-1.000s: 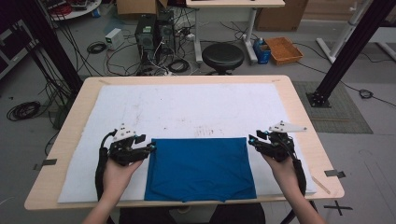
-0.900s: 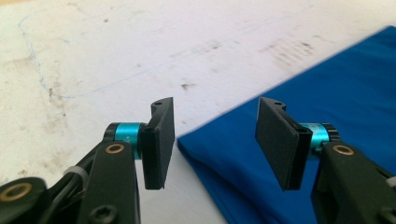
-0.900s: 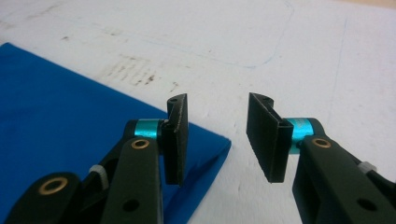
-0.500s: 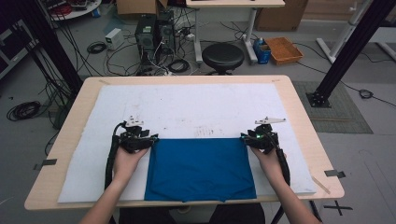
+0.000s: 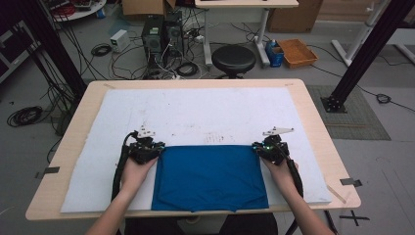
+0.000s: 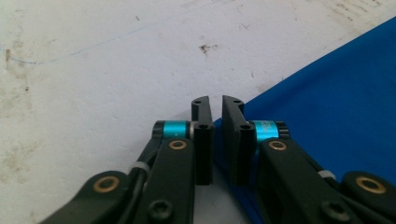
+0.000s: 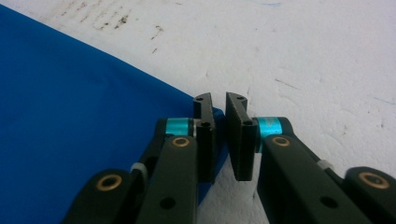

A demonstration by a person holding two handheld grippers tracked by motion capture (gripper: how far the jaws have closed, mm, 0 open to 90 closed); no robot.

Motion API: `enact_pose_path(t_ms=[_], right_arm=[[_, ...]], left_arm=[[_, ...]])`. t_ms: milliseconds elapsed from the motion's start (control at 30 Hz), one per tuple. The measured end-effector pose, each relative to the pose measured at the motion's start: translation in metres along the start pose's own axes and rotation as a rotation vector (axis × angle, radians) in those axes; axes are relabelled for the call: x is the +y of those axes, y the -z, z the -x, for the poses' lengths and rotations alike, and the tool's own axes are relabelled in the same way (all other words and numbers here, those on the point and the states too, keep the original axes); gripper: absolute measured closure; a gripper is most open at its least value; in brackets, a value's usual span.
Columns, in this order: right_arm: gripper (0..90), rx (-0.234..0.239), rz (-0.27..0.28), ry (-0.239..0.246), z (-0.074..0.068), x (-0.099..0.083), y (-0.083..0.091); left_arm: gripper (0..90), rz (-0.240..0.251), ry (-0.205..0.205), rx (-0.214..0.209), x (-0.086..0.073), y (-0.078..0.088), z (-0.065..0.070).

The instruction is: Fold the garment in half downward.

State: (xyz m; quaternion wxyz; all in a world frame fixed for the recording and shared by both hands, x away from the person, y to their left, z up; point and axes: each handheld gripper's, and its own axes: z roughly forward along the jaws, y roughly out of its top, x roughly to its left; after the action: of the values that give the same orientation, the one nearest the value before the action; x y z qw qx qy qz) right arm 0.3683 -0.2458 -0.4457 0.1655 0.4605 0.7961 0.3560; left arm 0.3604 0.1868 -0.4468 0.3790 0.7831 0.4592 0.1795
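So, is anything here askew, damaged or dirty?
The blue cloth lies flat, though its near edge hangs slightly over the table edge. The white mat carries dark smudges and faint pen lines. Each claw, left and right, sits at a far corner. Nothing looks damaged.

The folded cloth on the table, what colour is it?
Plain solid blue cloth, no pattern; the high view shows it best.

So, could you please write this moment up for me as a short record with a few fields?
Surface: white mat on a light wooden table
Item: flat blue rectangular cloth, near edge of the mat
Left tongs: at the cloth's far-left corner, jaws nearly closed on its edge
Right tongs: at the far-right corner, jaws nearly closed on its edge
Background: black round stool, cables on the floor
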Motion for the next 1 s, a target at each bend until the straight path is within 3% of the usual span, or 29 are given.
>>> enact_pose_path(t_ms=[200,367,533,733,1000], right_arm=[[84.5,0.012,0.015,-0.012,0.005,0.004,0.003],[84.5,0.01,0.031,0.01,0.008,0.014,0.004],[84.5,0.023,0.034,0.001,0.019,0.024,-0.003],[84.5,0.016,0.039,0.002,0.031,0.035,-0.012],[83.0,0.005,0.037,0.02,0.032,0.039,-0.017]], left_arm=[[86.7,0.009,0.007,-0.01,0.002,0.0,-0.004],[86.9,0.024,0.005,-0.006,0.011,-0.001,-0.007],[86.9,0.05,0.006,0.014,0.024,-0.008,-0.011],[86.7,0.035,0.002,0.037,0.032,-0.021,-0.016],[86.1,0.042,0.011,0.037,0.033,-0.024,-0.019]])
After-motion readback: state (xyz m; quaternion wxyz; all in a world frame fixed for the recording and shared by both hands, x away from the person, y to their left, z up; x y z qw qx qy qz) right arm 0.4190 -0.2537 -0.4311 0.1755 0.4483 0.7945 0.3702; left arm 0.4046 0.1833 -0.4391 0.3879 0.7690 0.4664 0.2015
